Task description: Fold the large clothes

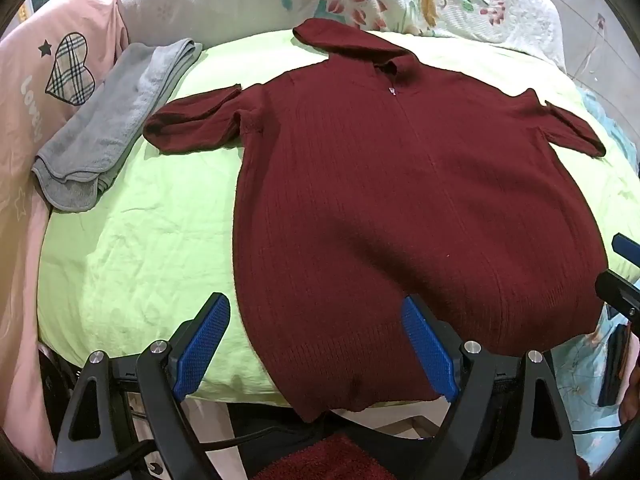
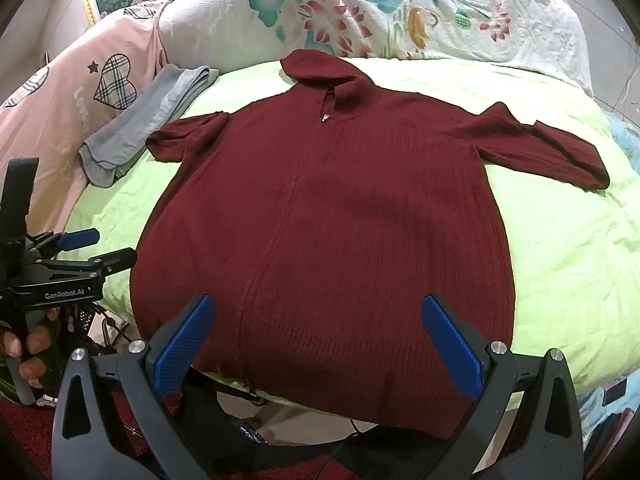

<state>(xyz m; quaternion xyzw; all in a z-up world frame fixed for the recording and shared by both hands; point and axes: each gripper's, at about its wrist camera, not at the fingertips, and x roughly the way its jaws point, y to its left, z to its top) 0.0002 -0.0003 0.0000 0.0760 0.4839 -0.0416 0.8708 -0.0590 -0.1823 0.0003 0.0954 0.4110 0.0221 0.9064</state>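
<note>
The green sheet (image 1: pixel 132 240), wrinkled and smooth-woven, is covering the bed. A dark red ribbed knit sweater (image 1: pixel 400 200) is lying flat on it, front up, hood at the far end, sleeves spread, hem hanging over the near edge. A folded grey towel (image 1: pixel 108 128) is resting beside its left sleeve. The left hand-held gripper (image 1: pixel 316 344) is hovering over the hem, blue textured pads spread wide, holding nothing. The right hand-held gripper (image 2: pixel 318 344) is likewise standing wide apart and empty.
</note>
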